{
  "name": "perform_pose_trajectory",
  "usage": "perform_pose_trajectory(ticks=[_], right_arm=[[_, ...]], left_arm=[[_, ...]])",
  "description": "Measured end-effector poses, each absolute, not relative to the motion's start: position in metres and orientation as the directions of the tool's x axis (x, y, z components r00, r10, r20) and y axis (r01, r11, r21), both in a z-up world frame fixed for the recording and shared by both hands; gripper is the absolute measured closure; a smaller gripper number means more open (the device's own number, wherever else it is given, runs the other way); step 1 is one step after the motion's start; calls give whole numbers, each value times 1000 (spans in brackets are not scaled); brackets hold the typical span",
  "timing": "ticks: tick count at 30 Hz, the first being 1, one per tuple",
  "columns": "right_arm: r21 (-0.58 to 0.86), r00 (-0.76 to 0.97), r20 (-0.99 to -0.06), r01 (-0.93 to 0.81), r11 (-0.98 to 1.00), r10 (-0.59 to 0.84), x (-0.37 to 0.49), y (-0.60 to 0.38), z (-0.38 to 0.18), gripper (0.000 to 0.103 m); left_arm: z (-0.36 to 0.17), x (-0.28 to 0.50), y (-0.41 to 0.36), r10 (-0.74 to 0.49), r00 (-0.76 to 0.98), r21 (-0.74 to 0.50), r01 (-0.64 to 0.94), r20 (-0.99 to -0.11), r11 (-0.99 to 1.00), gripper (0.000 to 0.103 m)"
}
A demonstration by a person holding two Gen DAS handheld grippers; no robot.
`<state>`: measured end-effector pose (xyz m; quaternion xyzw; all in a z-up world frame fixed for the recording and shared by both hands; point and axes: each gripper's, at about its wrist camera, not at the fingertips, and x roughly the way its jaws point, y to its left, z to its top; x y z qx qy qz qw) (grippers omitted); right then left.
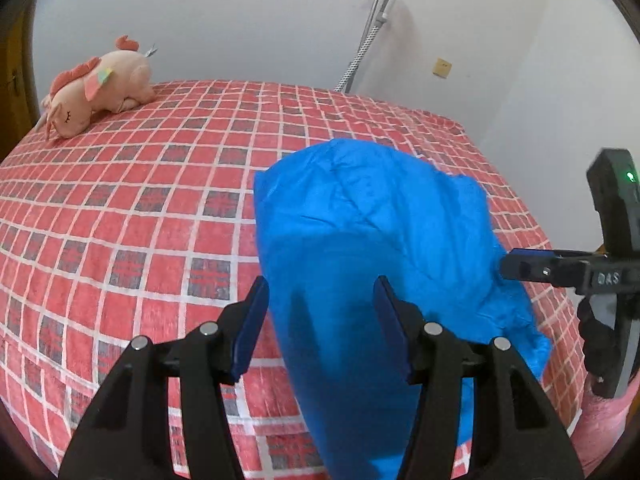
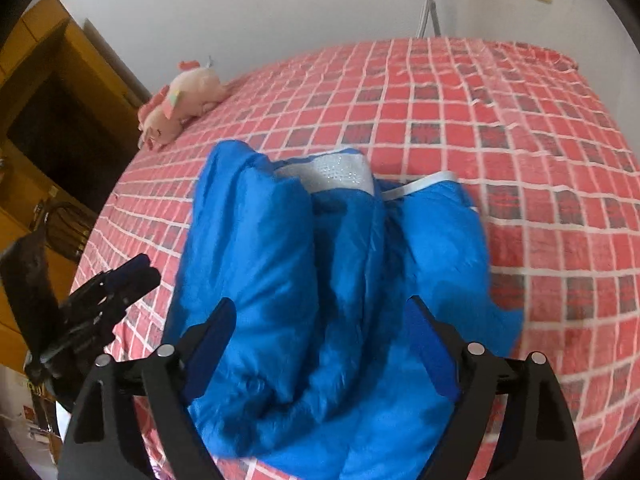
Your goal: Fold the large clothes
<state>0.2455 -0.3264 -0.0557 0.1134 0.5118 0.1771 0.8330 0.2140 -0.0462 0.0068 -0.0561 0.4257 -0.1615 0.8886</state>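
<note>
A bright blue padded garment [image 1: 372, 220] lies bunched on the red checked bedcover [image 1: 140, 200]. In the right wrist view the blue garment [image 2: 280, 280] is rolled into thick folds, with a white lining patch [image 2: 336, 174] at its far end. My left gripper [image 1: 322, 312] hovers over the garment's near left edge, open, its pads clear of the cloth. My right gripper [image 2: 320, 332] stands wide open above the near folds, gripping nothing. The right gripper's tip [image 1: 520, 266] shows at the garment's right edge. The left gripper [image 2: 136, 276] shows beside the garment's left side.
A pink plush toy [image 1: 96, 88] lies at the bed's far left corner by the white wall. A grey stand with a hose [image 1: 372, 32] leans behind the bed. Wooden furniture [image 2: 48, 112] stands left of the bed. The bedcover [image 2: 540, 160] stretches bare to the right.
</note>
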Motion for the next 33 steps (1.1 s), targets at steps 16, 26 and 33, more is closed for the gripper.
perform_pose_trajectory(ticks=[16, 26, 33], right_arm=[[322, 454, -789, -268, 908, 414, 253, -295, -56, 90], [315, 575, -721, -226, 922, 387, 211, -342, -11, 95], [333, 617, -718, -104, 937, 323, 186, -407, -13, 95]], left_arm=[[-8, 226, -37, -350, 570, -265, 230, -743, 937, 49], [11, 211, -50, -401, 570, -288, 282, -717, 915, 48], [18, 201, -90, -442, 536, -268, 373, -719, 888, 48]])
